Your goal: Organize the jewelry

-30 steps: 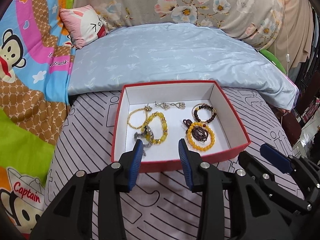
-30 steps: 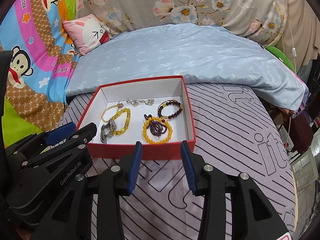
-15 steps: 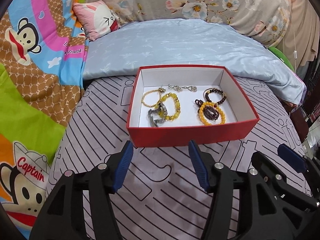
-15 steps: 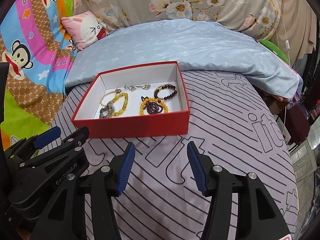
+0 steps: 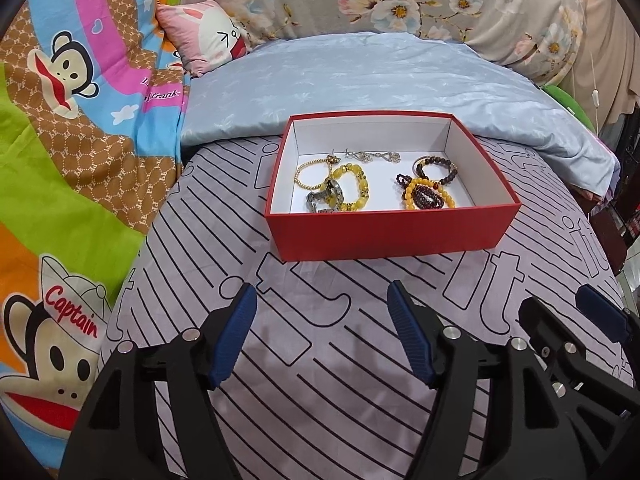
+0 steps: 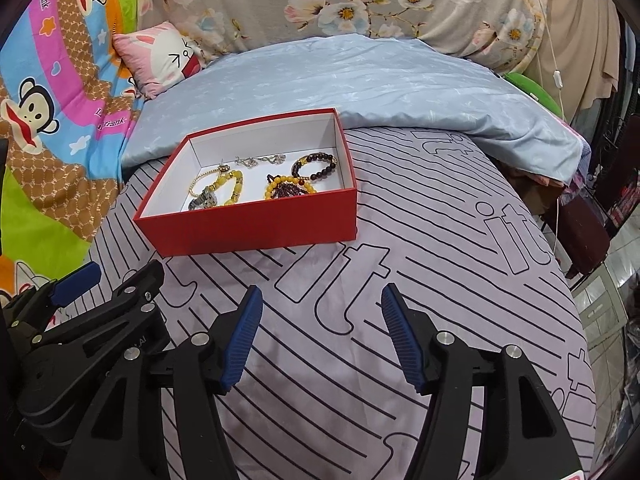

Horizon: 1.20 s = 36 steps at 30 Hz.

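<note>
All eyes on the red box (image 5: 394, 236), sitting open-topped on the striped lilac bedsheet (image 5: 320, 360), its far edge tucked close to the pale blue quilt (image 5: 360, 80). Inside, on the white floor, the jewelry is gathered in two loose clusters: to one side a thin gold bead bracelet (image 5: 310, 172) overlapped by a chunky yellow bead bracelet (image 5: 354, 186), with a metal watch (image 5: 326, 198) lying across them; to the other a dark bead bracelet (image 5: 438, 170) and an amber bead ring (image 5: 430, 200) with a dark garnet-coloured strand (image 5: 426, 199) bunched in its middle. A silvery chain (image 5: 370, 156) lies along the back. Everything contained, so nothing can roll off the soft bed, though the pieces overlap rather than lie sorted.

Now the tools. The left gripper (image 5: 322, 338) hovers over bare sheet in front of the box, jaws opening and nothing between them. The right gripper (image 6: 320, 336) is just beside it, also over the sheet, jaws opening too, empty as well. Both tilt down toward the bed, well short of the box wall. My read: the pieces are in, and neither gripper carries anything. At the edges, a cartoon monkey blanket (image 5: 68, 140) and a pink bunny cushion (image 5: 208, 38).
</note>
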Available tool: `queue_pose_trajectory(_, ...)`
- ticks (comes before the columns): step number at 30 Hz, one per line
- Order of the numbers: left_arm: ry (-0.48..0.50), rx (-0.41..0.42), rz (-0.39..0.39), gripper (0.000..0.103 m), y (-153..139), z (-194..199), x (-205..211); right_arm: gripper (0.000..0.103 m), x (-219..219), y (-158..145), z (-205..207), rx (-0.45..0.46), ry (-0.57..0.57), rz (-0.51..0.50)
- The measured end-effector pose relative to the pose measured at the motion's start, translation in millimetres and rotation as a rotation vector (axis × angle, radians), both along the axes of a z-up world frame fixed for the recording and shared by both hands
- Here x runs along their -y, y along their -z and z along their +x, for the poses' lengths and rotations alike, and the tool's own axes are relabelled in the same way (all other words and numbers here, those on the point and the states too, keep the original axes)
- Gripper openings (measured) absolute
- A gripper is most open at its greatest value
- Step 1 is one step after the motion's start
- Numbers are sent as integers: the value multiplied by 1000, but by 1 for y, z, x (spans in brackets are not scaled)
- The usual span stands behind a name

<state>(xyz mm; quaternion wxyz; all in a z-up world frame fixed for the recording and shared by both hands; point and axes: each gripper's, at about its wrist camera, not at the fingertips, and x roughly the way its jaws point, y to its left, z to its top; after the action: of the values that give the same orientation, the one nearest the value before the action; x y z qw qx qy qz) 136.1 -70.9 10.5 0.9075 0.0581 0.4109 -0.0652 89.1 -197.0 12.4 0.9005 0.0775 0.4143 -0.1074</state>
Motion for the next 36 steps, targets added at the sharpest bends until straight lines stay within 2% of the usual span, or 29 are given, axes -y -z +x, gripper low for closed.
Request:
queue_pose_trajectory(15,-37,-7,11,77,5,-13,-11,71,-4,3,-16,-5,11,-15)
queue_pose_trajectory(36,-41,9,22,77,-1,-21,-11,71,-6,-4,-23,9,27,-36)
